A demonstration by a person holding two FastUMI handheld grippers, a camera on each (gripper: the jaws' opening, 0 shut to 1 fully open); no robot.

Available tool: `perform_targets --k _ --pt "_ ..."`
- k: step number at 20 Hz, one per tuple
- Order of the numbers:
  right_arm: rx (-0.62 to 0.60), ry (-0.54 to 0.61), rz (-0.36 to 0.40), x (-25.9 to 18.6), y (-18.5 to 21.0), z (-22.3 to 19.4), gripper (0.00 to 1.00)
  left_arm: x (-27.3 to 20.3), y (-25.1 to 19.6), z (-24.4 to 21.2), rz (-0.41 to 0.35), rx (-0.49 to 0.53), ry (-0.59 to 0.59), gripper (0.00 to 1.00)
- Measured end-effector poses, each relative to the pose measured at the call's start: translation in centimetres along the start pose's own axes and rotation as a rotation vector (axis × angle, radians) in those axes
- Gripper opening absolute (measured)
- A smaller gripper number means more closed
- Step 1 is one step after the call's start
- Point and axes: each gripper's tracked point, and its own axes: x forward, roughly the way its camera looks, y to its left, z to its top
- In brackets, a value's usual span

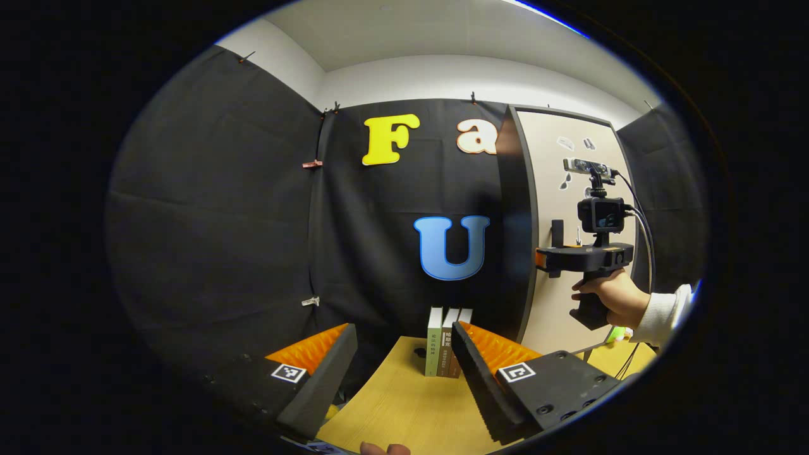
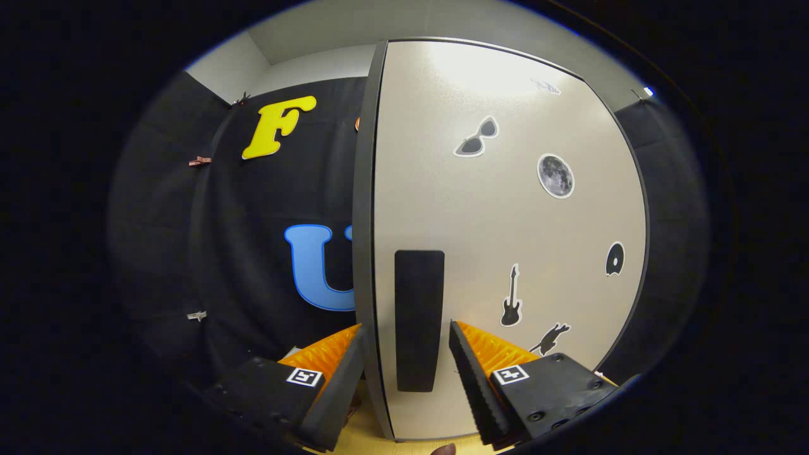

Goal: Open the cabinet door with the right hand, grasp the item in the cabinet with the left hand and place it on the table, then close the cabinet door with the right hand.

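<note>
Cabinet door (image 2: 505,240) stands shut at the counter's right end, a flat, matte, pale panel with a dark edge and small stickers. Its handle (image 2: 418,319) is a dark, upright, rounded bar lying between the spread fingers of the right hand-held gripper (image 2: 404,373), which is wide open and not yet pressing on it. Risk: the smooth bar could slip from a shallow pinch, and a skewed pull could drag the cabinet. The left hand-held gripper (image 1: 404,373) hangs wide and empty over the wood-grain counter (image 1: 392,404), near 3 upright books (image 1: 445,344). The item inside is hidden.
</note>
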Motion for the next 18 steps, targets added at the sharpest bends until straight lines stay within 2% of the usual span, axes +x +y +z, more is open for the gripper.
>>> perform_targets --k 3,4,5,6,8,13,18 --pt "0.004 -0.015 -0.044 0.4 -0.4 0.2 0.57 -0.4 0.3 -0.7 0.022 0.031 0.010 0.95" --pt "-0.012 -0.021 -0.062 0.5 -0.7 0.2 0.57 -0.4 0.1 -0.7 0.023 0.041 0.013 0.95" --pt "-0.005 -0.027 -0.059 0.2 -0.7 0.4 0.38 -0.5 0.0 -0.8 0.024 0.045 0.015 0.95" --pt "0.013 -0.025 -0.050 0.3 -0.7 0.3 0.39 -0.6 -0.1 -0.7 0.024 0.042 0.019 0.95" --pt "0.017 -0.011 -0.027 0.2 -0.8 0.3 0.24 -1.0 -0.4 -0.9 0.024 0.028 0.023 0.95" --pt "0.000 0.021 0.056 -0.9 -0.7 0.2 0.23 -1.8 -1.9 0.3 0.018 0.038 0.004 0.95" --pt "0.022 0.046 0.134 -4.0 -1.1 0.6 0.23 -3.4 -3.7 1.0 0.002 0.041 -0.011 0.94"
